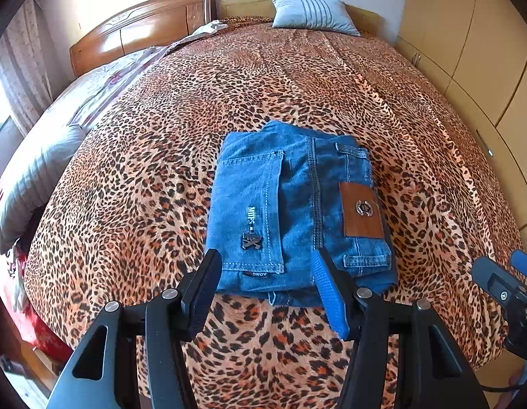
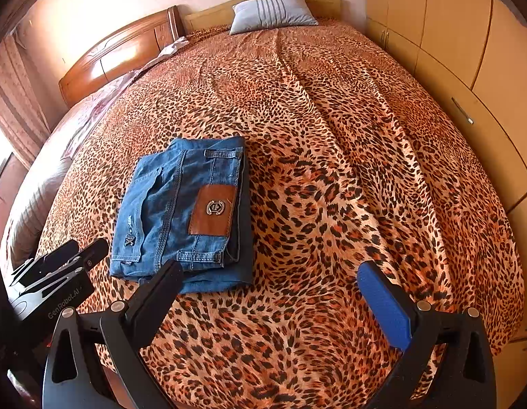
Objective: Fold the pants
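Note:
Blue denim pants (image 1: 297, 211) lie folded into a compact rectangle on the leopard-print bedspread (image 1: 229, 95), back pocket and brown leather patch (image 1: 360, 209) facing up. My left gripper (image 1: 267, 266) hovers open just in front of the bundle's near edge, nothing between its fingers. From the right wrist view the pants (image 2: 181, 214) sit left of centre. My right gripper (image 2: 270, 272) stands open over bare bedspread (image 2: 331, 136), to the right of the pants, holding nothing. Each gripper shows at the edge of the other's view: the right gripper (image 1: 502, 272) and the left gripper (image 2: 76, 252).
A blue-grey striped pillow (image 1: 314, 15) rests at the head of the bed by the wooden headboard (image 1: 140, 30). A grey pillow (image 1: 38, 177) and floral bedding lie along the left side. Beige wardrobe doors (image 1: 468, 51) line the right.

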### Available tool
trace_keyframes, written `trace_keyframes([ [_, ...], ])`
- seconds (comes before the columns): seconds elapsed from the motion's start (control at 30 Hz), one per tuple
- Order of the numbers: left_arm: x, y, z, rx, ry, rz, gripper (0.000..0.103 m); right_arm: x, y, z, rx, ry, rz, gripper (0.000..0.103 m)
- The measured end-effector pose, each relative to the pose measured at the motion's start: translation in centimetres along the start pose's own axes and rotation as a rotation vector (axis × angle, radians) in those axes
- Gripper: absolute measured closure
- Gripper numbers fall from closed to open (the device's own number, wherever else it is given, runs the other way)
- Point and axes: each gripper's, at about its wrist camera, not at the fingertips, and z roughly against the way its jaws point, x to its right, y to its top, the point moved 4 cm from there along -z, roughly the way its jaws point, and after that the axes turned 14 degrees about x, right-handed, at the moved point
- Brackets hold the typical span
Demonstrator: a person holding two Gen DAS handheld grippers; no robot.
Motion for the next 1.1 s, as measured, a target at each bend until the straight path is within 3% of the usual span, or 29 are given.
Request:
trace_keyframes([
  [0.07,0.2,0.1,0.1,0.009,0.007,0.000,0.046,0.2,0.0,0.0,0.000,0.001,0.002,0.000],
  [0.13,0.4,0.1,0.4,0.017,0.006,0.011,0.037,0.3,0.0,0.0,-0.001,0.000,0.003,0.000],
  [0.23,0.7,0.1,1.1,0.038,0.008,0.028,0.036,0.7,-0.1,0.0,-0.004,0.000,-0.002,0.000],
  [0.77,1.4,-0.1,1.8,0.031,0.014,0.033,0.038,2.0,-0.4,0.1,-0.012,-0.014,-0.002,0.000],
  [1.1,2.0,-0.3,1.7,0.006,-0.023,0.024,0.038,2.3,-0.6,0.1,-0.020,-0.014,0.014,0.000],
])
